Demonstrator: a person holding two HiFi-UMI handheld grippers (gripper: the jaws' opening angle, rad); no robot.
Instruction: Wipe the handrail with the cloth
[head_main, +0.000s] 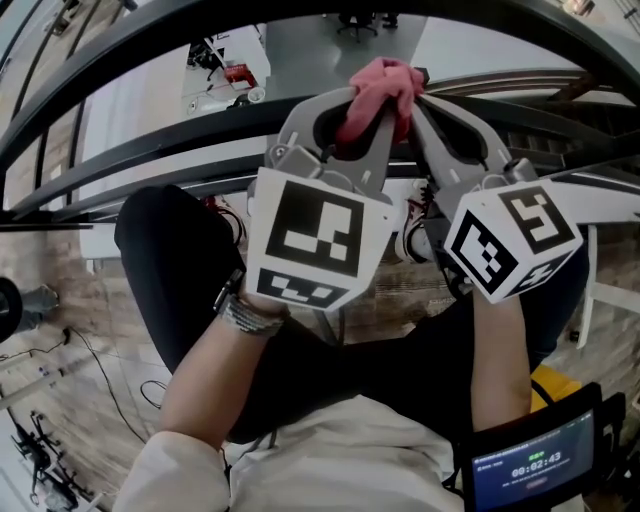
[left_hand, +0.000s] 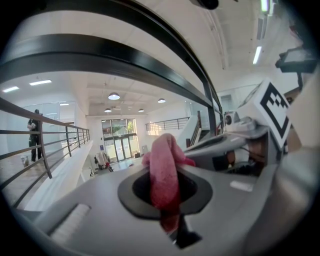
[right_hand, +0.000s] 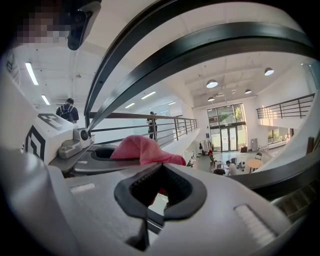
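Gripping pink cloth (head_main: 383, 84) in clenched left gripper (left_hand: 171, 227), right gripper (right_hand: 145, 225) closed empty alongside, preparing to wipe; likely needing cloth pressed onto handrail (head_main: 120, 78).

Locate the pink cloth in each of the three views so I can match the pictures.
Head view: the cloth is at top centre, bunched at the tips of the left gripper.
Left gripper view: cloth at centre, hanging through the shut jaws.
Right gripper view: cloth left of centre, draped on the left gripper.
Shared landmark: the dark curved handrail.
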